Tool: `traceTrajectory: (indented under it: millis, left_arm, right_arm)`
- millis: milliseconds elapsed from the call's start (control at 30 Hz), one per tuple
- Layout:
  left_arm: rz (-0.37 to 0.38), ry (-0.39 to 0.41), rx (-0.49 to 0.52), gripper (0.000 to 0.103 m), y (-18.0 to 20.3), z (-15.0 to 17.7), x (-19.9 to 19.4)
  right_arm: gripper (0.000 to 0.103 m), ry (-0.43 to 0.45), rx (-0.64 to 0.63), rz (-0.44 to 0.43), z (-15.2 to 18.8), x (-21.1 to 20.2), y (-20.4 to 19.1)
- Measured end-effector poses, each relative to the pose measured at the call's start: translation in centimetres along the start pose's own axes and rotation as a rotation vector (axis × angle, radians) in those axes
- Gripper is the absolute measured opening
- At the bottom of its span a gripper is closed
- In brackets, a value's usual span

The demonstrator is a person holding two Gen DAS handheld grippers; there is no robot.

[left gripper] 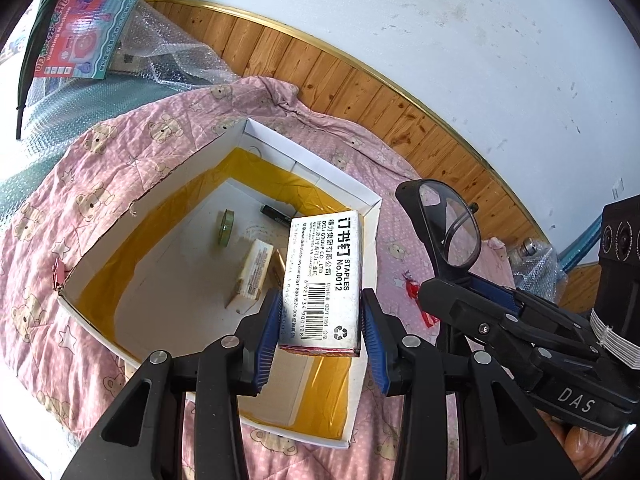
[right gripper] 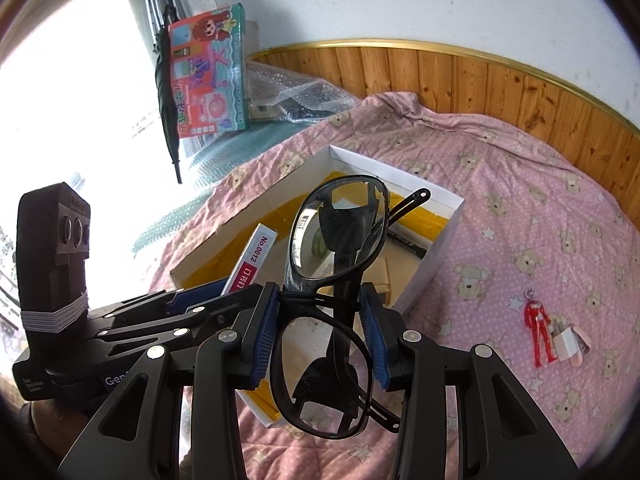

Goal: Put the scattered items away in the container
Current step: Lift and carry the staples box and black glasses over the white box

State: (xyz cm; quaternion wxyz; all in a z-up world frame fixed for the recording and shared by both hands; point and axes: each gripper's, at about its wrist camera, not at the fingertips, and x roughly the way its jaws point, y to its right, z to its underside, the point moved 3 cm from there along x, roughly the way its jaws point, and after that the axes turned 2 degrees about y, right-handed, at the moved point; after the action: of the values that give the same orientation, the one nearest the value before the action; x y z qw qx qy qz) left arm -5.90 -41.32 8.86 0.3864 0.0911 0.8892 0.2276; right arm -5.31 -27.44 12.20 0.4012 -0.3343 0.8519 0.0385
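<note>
Over the box [left gripper: 372,204], the left gripper [left gripper: 320,336] is clamped on a staples pack [left gripper: 324,276] while the right gripper [right gripper: 320,336] beside it pinches black glasses [right gripper: 336,240], so both just need dropping in. Below them, tape [left gripper: 226,226], a marker [left gripper: 276,214] and a small carton [left gripper: 252,272] are already inside. Off to the right gripper's right, a red figure [right gripper: 538,320] and a wrapper [right gripper: 570,342] are left on the blanket [right gripper: 520,200], nothing blocking.

The staples box [left gripper: 320,280] is printed matt cardboard. The glasses [right gripper: 336,240] have glossy black plastic frames. At the frame's bottom, the quilt [left gripper: 80,208] is soft patterned cloth.
</note>
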Motion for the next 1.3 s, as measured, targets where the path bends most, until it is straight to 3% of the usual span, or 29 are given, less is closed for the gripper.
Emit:
traceTrajectory:
  millis: [667,1300]
  left_arm:
    - [-0.060,-0.008,-0.043,0.040,-3.8,-1.1,0.9]
    - [-0.125,-0.052,-0.074,0.040,-7.0,-1.9,3.4]
  right_arm:
    - [0.042,-0.043,0.026,-0.083,-0.8,3.7,-1.5]
    - [0.042,-0.120,0.111,-0.119,0.4,7.7,-0.3]
